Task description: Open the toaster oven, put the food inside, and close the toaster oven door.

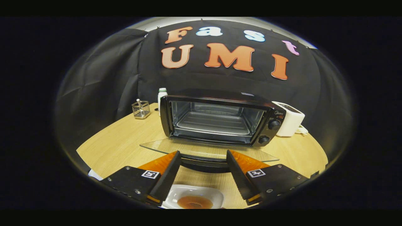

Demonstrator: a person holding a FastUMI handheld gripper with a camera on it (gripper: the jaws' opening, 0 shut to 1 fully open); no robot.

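Hovering with its jaws apart and holding nothing, the gripper (203, 154) faces the oven (220, 117), whose glass door (207, 151) lies open; the food (194, 201) sits on a plate (176, 193) below the fingers.

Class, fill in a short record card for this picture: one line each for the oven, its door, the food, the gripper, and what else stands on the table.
toaster oven: on the wooden table, cavity empty with its wire rack showing
oven door: folded down flat, handle between the fingertips
food: brown round piece on a white plate, below and between the fingers, not yet in the oven
gripper: open, fingers either side of the door handle
other items: white toaster, white bottle, wire holder
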